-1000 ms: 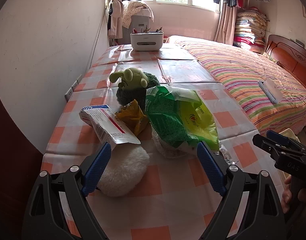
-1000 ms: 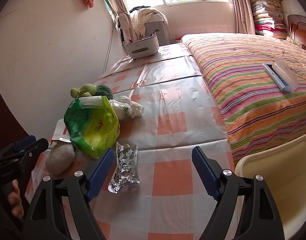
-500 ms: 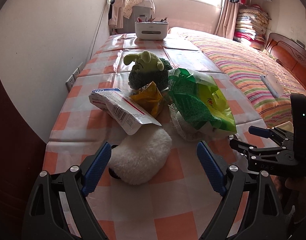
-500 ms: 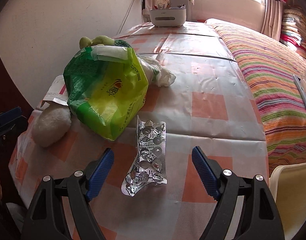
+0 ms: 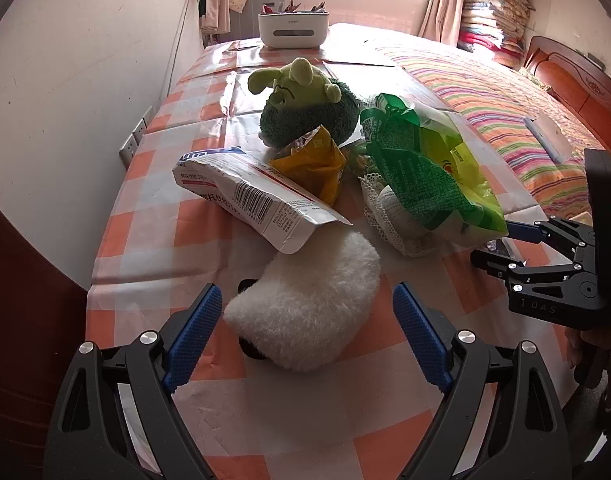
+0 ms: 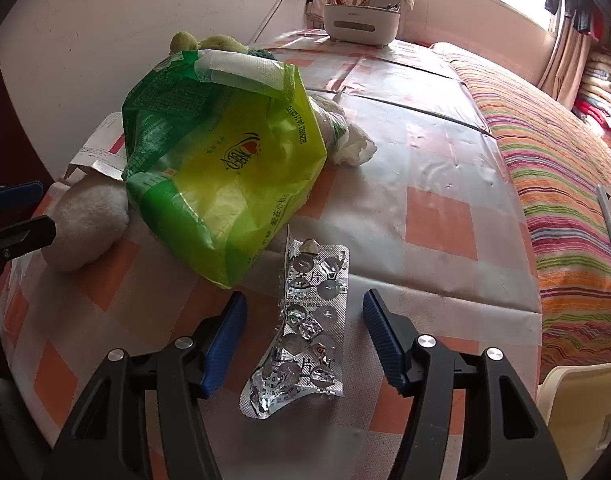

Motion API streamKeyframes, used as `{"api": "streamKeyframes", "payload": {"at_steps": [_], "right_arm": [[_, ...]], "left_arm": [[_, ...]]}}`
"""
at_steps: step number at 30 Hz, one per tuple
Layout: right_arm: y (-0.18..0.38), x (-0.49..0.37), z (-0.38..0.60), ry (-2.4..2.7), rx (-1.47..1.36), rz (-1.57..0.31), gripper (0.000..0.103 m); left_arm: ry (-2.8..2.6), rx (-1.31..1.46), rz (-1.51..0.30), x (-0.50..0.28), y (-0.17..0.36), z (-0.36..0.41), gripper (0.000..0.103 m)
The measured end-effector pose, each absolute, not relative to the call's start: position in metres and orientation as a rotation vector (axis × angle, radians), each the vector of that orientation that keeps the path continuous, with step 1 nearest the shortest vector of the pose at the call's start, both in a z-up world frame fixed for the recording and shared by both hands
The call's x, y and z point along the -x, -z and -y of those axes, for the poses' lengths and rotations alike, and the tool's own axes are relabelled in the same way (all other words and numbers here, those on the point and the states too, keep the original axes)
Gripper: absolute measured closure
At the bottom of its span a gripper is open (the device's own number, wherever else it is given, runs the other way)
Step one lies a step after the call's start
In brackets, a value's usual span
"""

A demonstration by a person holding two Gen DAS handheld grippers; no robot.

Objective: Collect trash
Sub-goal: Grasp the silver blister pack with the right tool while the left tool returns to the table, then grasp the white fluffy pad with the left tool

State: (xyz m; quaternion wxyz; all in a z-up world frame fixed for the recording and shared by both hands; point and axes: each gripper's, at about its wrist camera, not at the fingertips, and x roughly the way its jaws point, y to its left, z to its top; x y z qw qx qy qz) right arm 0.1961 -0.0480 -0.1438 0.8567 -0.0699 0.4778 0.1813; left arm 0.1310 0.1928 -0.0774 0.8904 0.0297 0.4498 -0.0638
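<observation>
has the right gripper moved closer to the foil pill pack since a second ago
Yes. The right gripper has come forward over the checked tablecloth; its closing jaws now flank the foil blister pack.

2 plush toys (image 5: 305, 316), 1 green bag (image 6: 225, 168), 1 blister pack (image 6: 305, 328), 1 carton (image 5: 253, 200)

Silver blister pack (image 6: 305, 328), green-yellow bag (image 6: 225, 168)

Each hand-held gripper is a black plastic frame of two angular, triangulated arms with cut-out windows. The left hand-held gripper (image 5: 307, 332) has silver round screw heads at the arm joints and ribbed blue pads (image 5: 193, 332). The right hand-held gripper (image 6: 303, 332) has the same; from the left view its side bears pale embossed lettering and a small green light.
</observation>
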Motion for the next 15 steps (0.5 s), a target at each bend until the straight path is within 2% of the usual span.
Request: {"api": "streamKeyframes", "payload": {"at_steps": [1,2,3,10,12,14,15], "right_arm": [[0.143,-0.195,0.048,-0.388,0.148,-1.003,0.058],[0.142,-0.194,0.048,-0.395,0.149,-1.002,0.069],[0.142,-0.193,0.048,-0.396,0.146,-1.004,0.071],[0.14,-0.185,0.058,-0.415,0.091,-1.011,0.071],[0.139,-0.184,0.063,-0.405,0.074,-1.011,0.071],[0.139,-0.184,0.069,-0.4,0.046,-1.016,0.071],[0.139,-0.185,0.072,-0.396,0.032,-1.017,0.071]], "left_arm": [[0.135,-0.069,-0.947,-0.133,0.08,-0.193,0.017],[0.139,-0.076,-0.96,-0.136,0.083,-0.194,0.017],[0.14,-0.082,-0.968,-0.138,0.085,-0.194,0.017],[0.159,-0.105,-0.997,-0.149,0.096,-0.187,0.018],[0.157,-0.11,-0.996,-0.15,0.097,-0.183,0.026],[0.154,-0.106,-0.995,-0.151,0.098,-0.182,0.027],[0.154,-0.103,-0.995,-0.151,0.098,-0.181,0.032]]}}
